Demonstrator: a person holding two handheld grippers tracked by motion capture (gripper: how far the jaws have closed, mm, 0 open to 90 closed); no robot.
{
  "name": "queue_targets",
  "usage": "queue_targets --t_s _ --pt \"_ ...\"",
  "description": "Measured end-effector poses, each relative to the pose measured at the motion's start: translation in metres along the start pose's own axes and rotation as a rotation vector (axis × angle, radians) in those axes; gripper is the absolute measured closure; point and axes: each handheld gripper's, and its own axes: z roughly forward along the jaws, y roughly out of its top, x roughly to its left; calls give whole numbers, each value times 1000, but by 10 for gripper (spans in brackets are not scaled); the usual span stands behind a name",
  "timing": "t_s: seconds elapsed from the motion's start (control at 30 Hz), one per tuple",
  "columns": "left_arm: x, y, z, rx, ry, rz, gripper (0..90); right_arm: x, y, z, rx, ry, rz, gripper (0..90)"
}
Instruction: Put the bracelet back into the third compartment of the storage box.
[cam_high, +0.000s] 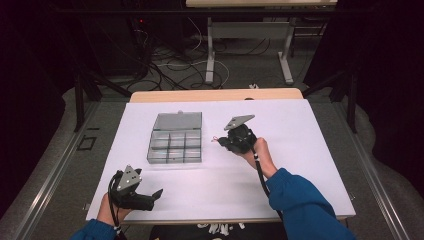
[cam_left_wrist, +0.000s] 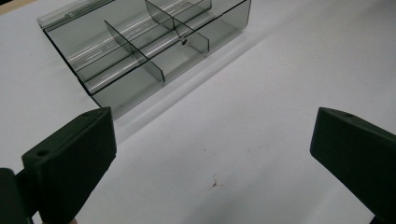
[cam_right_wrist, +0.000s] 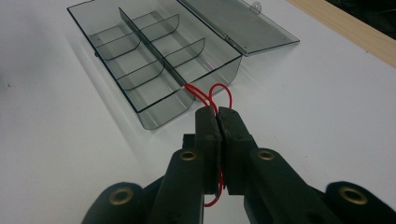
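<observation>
A smoky clear plastic organiser box (cam_high: 175, 145) with several compartments lies open on the white table sheet, its lid (cam_high: 178, 120) folded back flat. My right gripper (cam_high: 224, 141) hovers just right of the box, shut on a thin red wire loop (cam_right_wrist: 215, 95) whose curls stick out past the closed tips toward the box's near corner (cam_right_wrist: 187, 100). My left gripper (cam_high: 157, 194) rests near the table's front left edge, open with nothing between its wide-apart jaws. The box (cam_left_wrist: 144, 46) lies ahead of it in the left gripper view.
The white sheet (cam_high: 300, 150) covers most of the wooden table (cam_high: 215, 94). A small reddish speck (cam_left_wrist: 215, 183) marks the sheet between the left jaws. Cables and metal table legs (cam_high: 210, 55) crowd the floor beyond the far edge.
</observation>
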Motion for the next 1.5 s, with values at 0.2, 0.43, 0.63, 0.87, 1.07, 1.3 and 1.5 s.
queue_targets --t_s 0.2,0.43,0.63,0.87,1.07,1.3,1.5 --pt "0 0 0 -3 1 3 5 0 5 7 2 5 6 878" --pt "0 0 0 0 -1 1 5 -3 10 14 -8 -3 14 878" --pt "0 0 0 -1 0 2 4 -5 13 21 -4 -12 26 878" --pt "0 0 0 0 -2 2 5 -9 16 28 -4 -8 20 878" --pt "0 0 0 -1 -2 2 5 -8 19 33 -3 -6 43 878" --pt "0 0 0 -2 -2 2 4 -5 26 38 -7 -8 40 878" --pt "0 0 0 -2 -3 2 4 -1 31 44 -5 -7 26 878"
